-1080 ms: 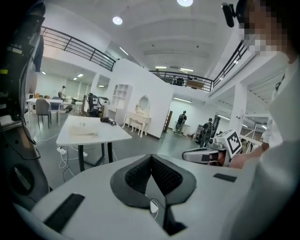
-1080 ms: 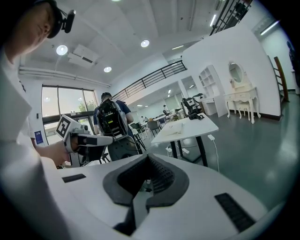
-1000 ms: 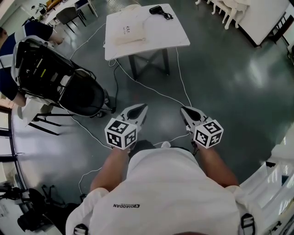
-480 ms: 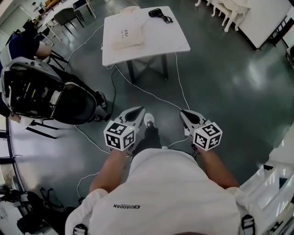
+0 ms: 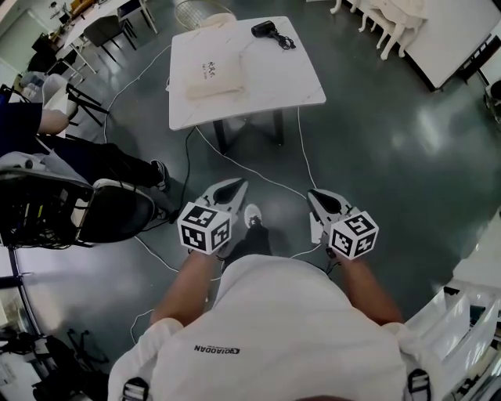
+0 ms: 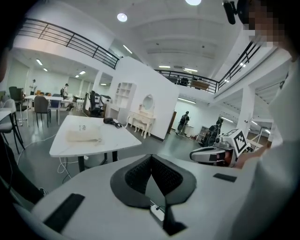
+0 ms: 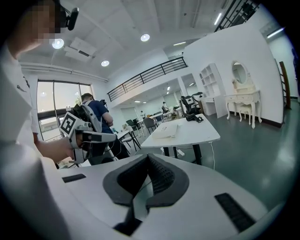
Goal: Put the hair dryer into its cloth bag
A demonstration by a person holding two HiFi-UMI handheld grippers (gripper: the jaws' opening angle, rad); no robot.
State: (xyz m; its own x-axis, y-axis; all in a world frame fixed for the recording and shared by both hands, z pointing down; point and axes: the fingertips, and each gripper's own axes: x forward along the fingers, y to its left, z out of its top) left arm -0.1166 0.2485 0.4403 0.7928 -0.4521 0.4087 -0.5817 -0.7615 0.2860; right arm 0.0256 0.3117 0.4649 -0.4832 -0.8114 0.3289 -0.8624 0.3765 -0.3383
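A black hair dryer (image 5: 266,30) with its cord lies at the far edge of a white table (image 5: 290,82). A cream cloth bag (image 5: 214,69) lies flat on the table's left part. Both show small in the left gripper view, the bag (image 6: 83,136) and dryer (image 6: 110,121), and in the right gripper view, the bag (image 7: 167,131) and dryer (image 7: 193,117). My left gripper (image 5: 239,184) and right gripper (image 5: 313,193) are held in front of my body, well short of the table, both shut and empty.
White cables (image 5: 258,168) trail over the dark floor between me and the table. A seated person's legs (image 5: 102,160) and a black chair (image 5: 70,215) are at the left. White furniture (image 5: 391,19) stands at the back right.
I have walked towards the table: it sits nearer and lower in the head view. The chair and the person at the left have slid down and outward. Both grippers stay shut.
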